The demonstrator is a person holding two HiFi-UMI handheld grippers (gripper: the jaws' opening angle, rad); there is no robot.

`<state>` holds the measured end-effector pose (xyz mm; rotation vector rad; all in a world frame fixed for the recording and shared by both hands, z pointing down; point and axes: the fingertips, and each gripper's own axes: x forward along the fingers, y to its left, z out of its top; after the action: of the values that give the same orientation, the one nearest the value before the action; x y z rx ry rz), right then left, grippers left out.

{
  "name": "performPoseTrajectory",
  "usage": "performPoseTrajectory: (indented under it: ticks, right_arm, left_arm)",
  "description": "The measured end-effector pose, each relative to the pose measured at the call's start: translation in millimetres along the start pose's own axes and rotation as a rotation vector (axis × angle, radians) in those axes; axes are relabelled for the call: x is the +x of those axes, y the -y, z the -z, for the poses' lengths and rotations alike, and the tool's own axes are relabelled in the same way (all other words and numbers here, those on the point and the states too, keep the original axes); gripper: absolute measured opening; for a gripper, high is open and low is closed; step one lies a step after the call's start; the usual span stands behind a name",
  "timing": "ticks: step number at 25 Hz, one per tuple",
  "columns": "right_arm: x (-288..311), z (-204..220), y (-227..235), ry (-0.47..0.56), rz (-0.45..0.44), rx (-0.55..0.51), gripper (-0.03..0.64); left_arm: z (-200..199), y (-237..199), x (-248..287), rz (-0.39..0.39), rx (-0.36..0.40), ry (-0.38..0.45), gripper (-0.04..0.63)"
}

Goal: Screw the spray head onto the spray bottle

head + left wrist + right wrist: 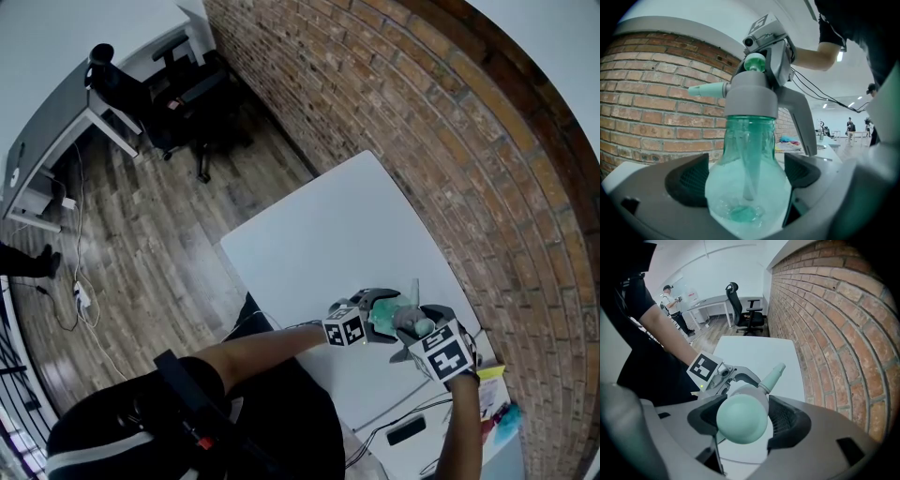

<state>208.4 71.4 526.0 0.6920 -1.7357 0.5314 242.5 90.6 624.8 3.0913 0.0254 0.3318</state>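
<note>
A see-through teal spray bottle [749, 187] stands upright between the pads [689, 180] of my left gripper [749, 178], which is shut on its round body. On the bottle's neck sits the grey spray head [750, 96], its pale green nozzle [705, 90] pointing at the brick wall. My right gripper [743, 420] comes down from above and is shut on the spray head [742, 418], whose green top knob sits between its pads. In the head view both grippers [375, 314] [417, 333] meet over the white table [347, 234] near the wall.
A brick wall [422, 131] runs along the table's far side. Cables and a black device [405, 429] lie at the near end beside coloured items [497, 403]. An office chair [187, 94] and a desk [56, 122] stand on the wood floor.
</note>
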Motion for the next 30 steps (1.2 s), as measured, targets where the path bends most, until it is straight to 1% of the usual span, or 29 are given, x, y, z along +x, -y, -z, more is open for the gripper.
performPoseTrajectory:
  ticks: [5,8,9,13,16,19,21,26,30]
  right_arm:
    - [-1,0,1,0.023,0.014,0.079,0.275]
    - [-1,0,2,0.03,0.019,0.09,0.275]
    - [-1,0,2,0.036,0.018,0.076,0.275]
    - [-3,-2,-4,0.051,-0.005,-0.035,0.275]
    - [-6,-4,-5,0.055,-0.011,-0.063,0.275]
    - [-17,-14,-5,0.093,-0.017,-0.105,0.273]
    - [-25,-19,-6,0.106,-0.022,-0.153,0.273]
    - [-36,-19,-15,0.045,-0.057,-0.336,0.273]
    - [-37,-12,-24,-0.017,-0.069,-0.562,0.273]
  left_arm:
    - [-1,0,0,0.0,-0.002,0.003,0.486]
    - [0,0,0,0.0,-0.003,0.003,0.486]
    - [0,0,0,-0.001,-0.004,0.003,0.486]
    - [-1,0,0,-0.003,-0.007,0.003,0.486]
    - [-1,-1,0,-0.006,-0.007,0.006,0.486]
    - [-1,-1,0,-0.006,-0.01,0.004,0.486]
    - [-1,-1,1,-0.006,-0.01,0.005,0.486]
    - [0,-1,1,-0.009,-0.011,0.001,0.486]
    - [0,-1,0,-0.009,-0.015,0.003,0.486]
